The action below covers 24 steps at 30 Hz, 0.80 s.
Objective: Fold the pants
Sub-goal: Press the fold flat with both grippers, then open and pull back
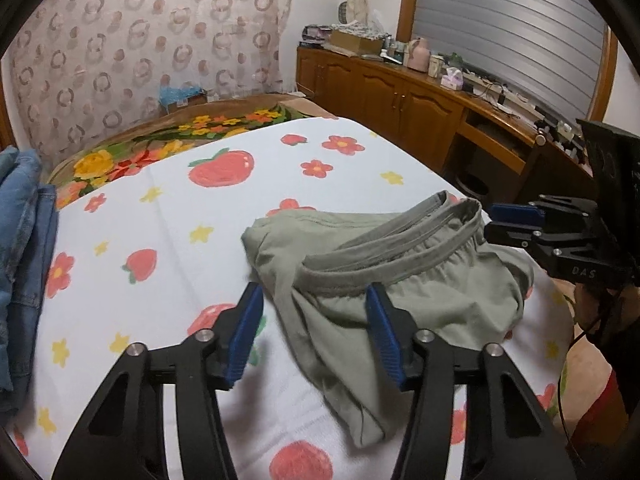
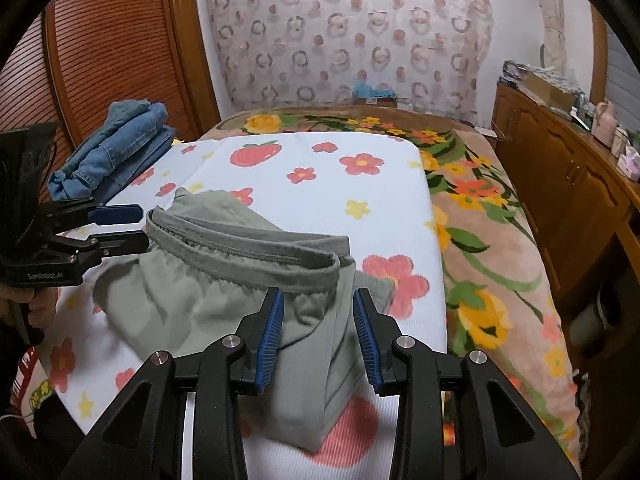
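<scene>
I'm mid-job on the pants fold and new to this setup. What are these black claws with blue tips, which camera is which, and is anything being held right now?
No robot arm here: a person holds a two-finger gripper in each hand, and each gripper carries a wide-angle camera that looks forward along its fingers.

The left wrist view shows the left gripper at the bottom, with the right gripper coming in from the right edge. The right wrist view shows the right gripper at the bottom and the left one at the left edge.

On the white flower-print sheet lie crumpled grey-green pants, waistband up. Folded blue jeans sit at the far left edge.

Nothing is held. Both grippers are open, their blue pads on either side of cloth near the waistband but not pressing on it.
</scene>
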Tool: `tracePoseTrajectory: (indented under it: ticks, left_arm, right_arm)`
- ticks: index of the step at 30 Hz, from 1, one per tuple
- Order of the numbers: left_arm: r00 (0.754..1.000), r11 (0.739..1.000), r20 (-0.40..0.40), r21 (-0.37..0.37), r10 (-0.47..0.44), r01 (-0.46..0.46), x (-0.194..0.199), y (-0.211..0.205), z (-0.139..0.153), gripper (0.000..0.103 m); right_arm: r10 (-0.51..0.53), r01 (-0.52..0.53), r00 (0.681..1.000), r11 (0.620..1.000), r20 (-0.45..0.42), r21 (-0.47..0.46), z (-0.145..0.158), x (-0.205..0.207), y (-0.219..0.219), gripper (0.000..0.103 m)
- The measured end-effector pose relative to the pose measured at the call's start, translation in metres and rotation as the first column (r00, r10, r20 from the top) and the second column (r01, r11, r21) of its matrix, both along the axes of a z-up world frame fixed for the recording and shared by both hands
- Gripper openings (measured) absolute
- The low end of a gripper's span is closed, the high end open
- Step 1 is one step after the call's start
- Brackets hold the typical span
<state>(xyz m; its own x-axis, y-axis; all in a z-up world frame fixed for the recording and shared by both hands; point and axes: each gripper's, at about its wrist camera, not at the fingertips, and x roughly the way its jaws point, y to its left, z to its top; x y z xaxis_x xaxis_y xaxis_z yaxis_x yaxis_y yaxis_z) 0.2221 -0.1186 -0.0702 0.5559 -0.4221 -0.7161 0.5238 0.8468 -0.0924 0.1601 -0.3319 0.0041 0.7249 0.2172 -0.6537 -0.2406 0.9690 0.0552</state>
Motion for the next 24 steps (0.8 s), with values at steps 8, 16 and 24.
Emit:
tracePoseTrajectory:
  ticks: [8,16,24]
  left_arm:
    - [0.999,1.000,-0.019,-0.010,-0.027,0.027,0.006,-0.009,-0.005,0.024]
    - [0.996,0.998,0.087,-0.049,-0.033,0.037,-0.006,-0.010,0.024,0.010]
    - [0.994,0.999,0.110,-0.032,0.000,0.004,0.018,-0.020,0.040,0.010]
  right_arm:
    - [0.024,-0.024,1.000,1.000,0.000,-0.002,-0.008,0.011,-0.005,0.037]
    - [0.062,-0.062,0.998,0.998,0.009,-0.008,-0.003,0.015,-0.001,0.010]
    - [-0.004,0.007,0.995,1.000,0.101,-0.025,0.013,0.009,-0.002,0.008]
